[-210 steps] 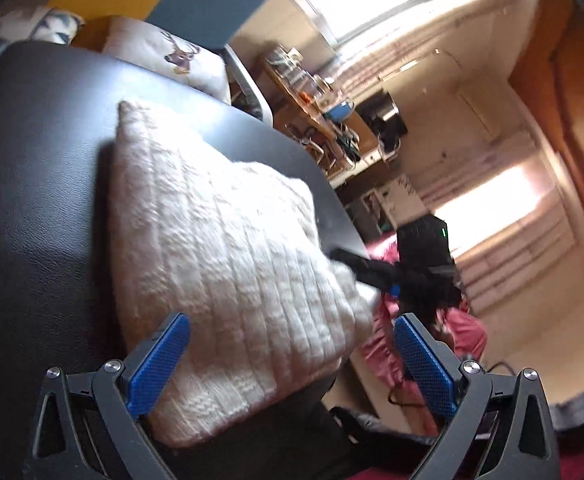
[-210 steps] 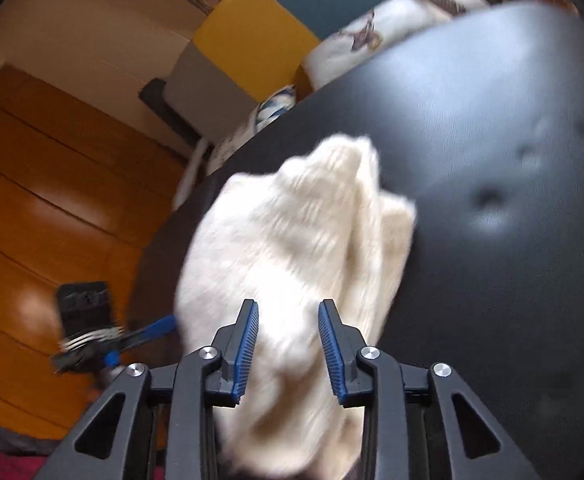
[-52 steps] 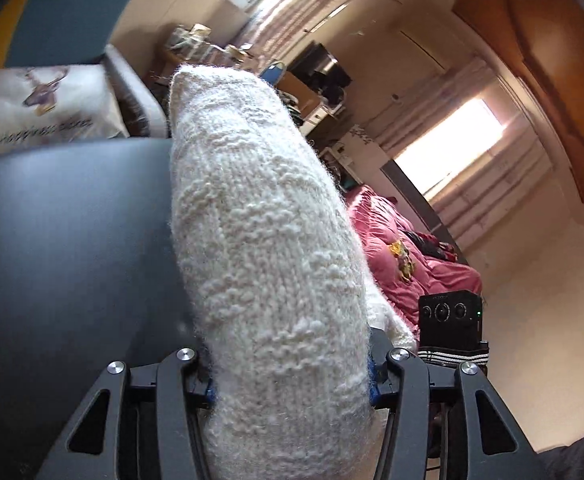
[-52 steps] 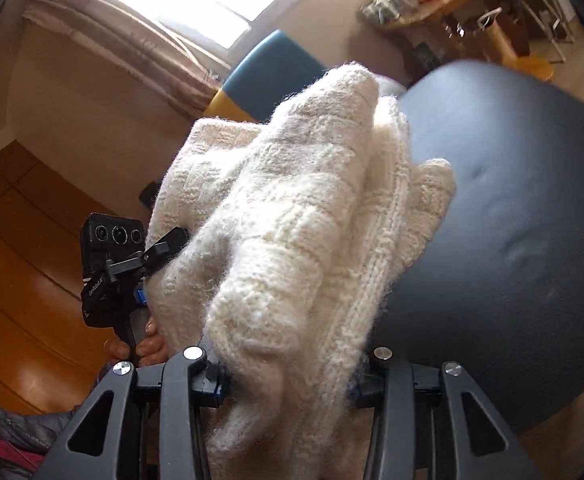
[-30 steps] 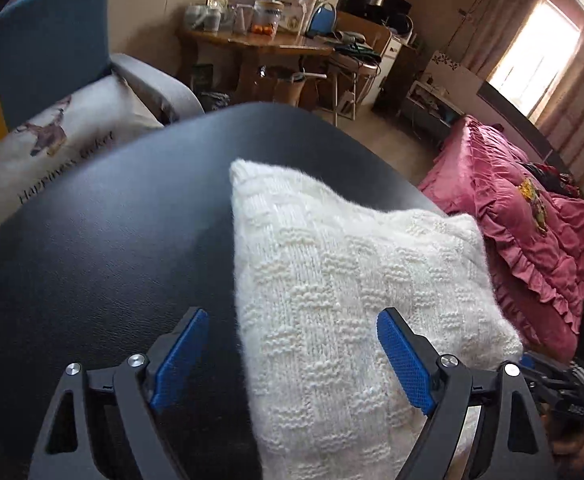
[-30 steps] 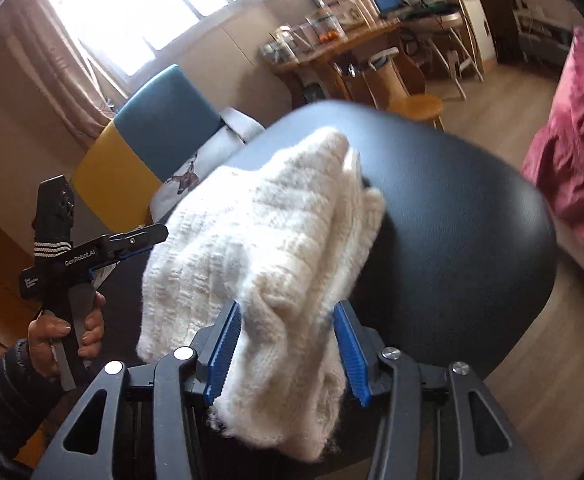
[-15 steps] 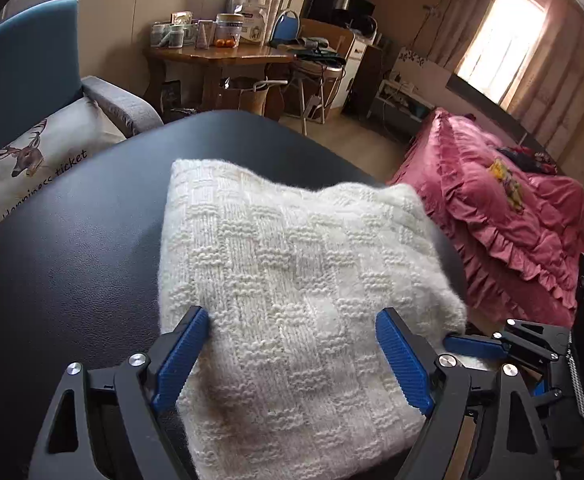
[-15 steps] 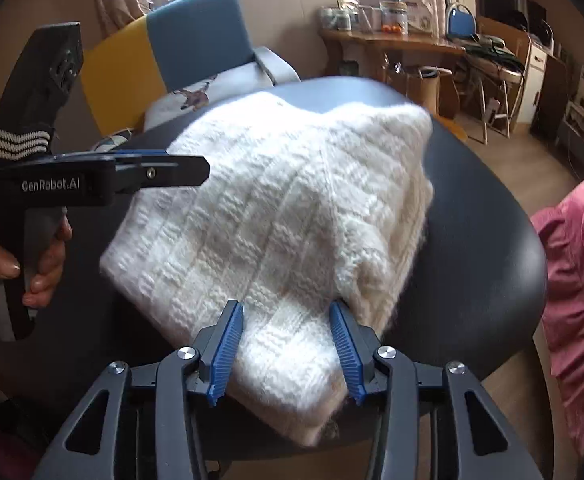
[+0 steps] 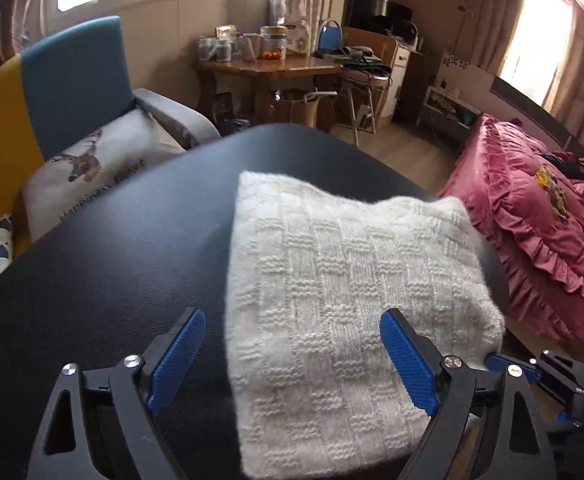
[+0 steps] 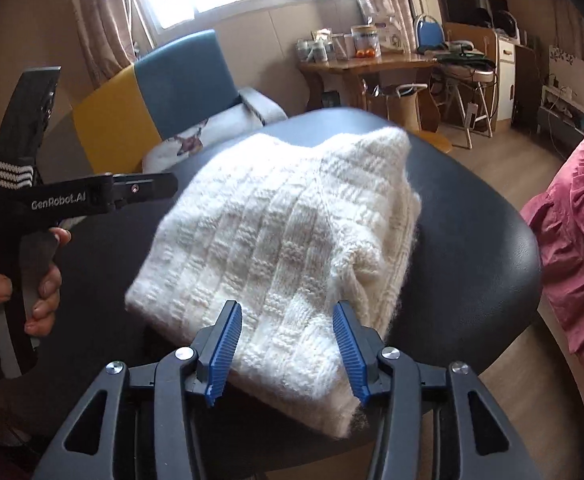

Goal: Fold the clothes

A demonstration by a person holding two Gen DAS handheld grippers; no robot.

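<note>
Folded white knit sweater [image 9: 355, 292] lies flat on the black round table [image 9: 124, 248], toward its edge nearest the pink bed [image 9: 543, 216]. Left gripper [image 9: 292, 360]: jaws opening wide, released, pads clear of the knit. Right gripper [image 10: 288, 348]: jaws opening, straddling the sweater's near corner, not clenched.

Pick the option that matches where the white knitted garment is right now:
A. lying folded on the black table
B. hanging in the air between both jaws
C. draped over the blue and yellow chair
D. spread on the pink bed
A: the white knitted garment lies folded flat on the black table, with no jaws gripping it.
</note>
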